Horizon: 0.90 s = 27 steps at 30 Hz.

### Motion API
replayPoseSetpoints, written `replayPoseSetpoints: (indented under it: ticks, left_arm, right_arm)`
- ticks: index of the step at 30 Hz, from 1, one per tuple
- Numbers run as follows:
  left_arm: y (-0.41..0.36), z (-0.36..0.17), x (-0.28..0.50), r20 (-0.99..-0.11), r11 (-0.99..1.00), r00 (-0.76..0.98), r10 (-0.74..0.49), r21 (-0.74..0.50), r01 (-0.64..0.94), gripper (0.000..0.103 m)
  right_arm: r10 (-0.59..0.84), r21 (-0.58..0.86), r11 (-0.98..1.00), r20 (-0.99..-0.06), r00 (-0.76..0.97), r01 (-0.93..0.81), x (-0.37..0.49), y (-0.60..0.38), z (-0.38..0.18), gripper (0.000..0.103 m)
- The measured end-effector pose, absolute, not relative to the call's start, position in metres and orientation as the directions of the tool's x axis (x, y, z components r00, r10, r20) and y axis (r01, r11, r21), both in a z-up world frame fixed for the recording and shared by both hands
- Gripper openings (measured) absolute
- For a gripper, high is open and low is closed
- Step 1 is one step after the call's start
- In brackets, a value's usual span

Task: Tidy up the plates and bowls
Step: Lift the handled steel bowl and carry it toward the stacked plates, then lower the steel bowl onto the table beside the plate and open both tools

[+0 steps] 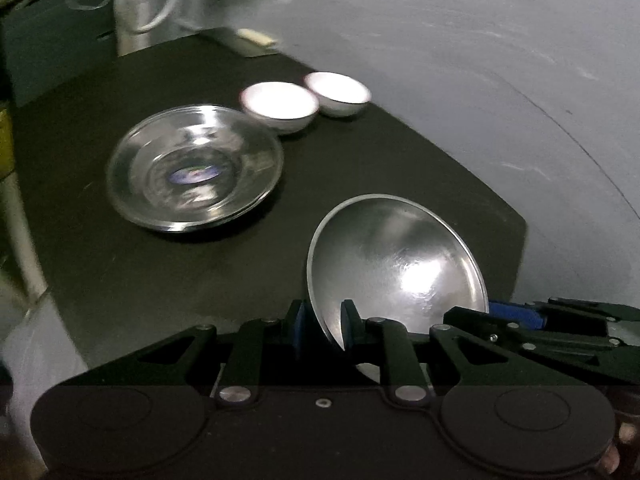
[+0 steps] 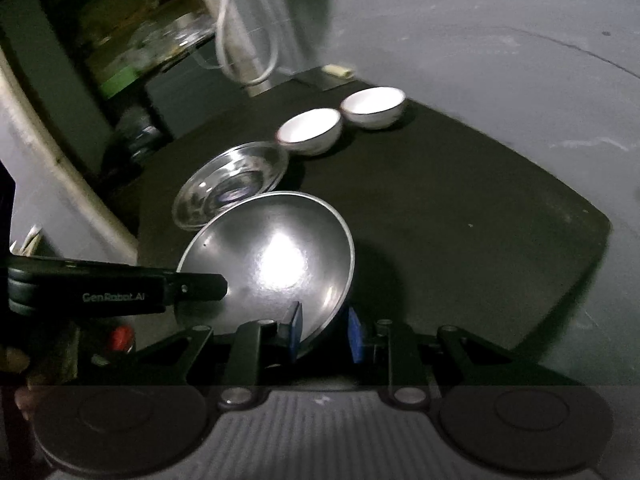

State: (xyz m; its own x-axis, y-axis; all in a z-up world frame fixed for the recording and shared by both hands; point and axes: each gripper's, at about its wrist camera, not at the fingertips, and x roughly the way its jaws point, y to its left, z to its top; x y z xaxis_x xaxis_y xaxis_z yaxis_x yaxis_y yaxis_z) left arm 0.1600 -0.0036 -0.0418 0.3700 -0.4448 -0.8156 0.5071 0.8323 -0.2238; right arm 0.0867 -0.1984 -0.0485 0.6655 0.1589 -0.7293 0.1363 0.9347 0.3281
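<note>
Steel bowl (image 1: 396, 256), rim clamped by both tongs, hides the mat (image 1: 120, 280) beneath.

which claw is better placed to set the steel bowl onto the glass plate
Left, probably. Both claws pinch the steel bowl by its rim, but the left claw grips the side nearer the glass plate; the right claw would have to cross over.

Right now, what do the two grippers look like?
Both are matte black linkage builds with silver pivot pins and blue pads on the fingers. The left gripper carries white "GenRobot.AI" lettering on its side. The right gripper has a ribbed grey base.
</note>
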Motion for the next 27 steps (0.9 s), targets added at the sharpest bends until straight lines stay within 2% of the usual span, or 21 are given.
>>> replayPoseSetpoints:
  ticks: [5, 11, 27]
  left_arm:
    - [-0.008, -0.042, 0.142, -0.822, 0.904, 0.440, -0.361, -0.193, 0.381, 0.020]
    - [-0.005, -0.047, 0.135, -0.835, 0.935, 0.462, -0.300, -0.163, 0.314, 0.021]
    - [0.020, -0.064, 0.168, -0.828, 0.916, 0.429, -0.362, -0.230, 0.328, 0.021]
  right_arm:
    - [0.264, 0.330, 0.944, -0.719, 0.643, -0.018, 0.101, -0.213, -0.048, 0.027]
    - [0.317, 0.326, 0.940, -0.727, 0.608, -0.100, 0.117, -0.211, -0.056, 0.027]
    - [0.253, 0.269, 0.961, -0.771, 0.585, -0.061, 0.143, -0.184, -0.066, 0.027]
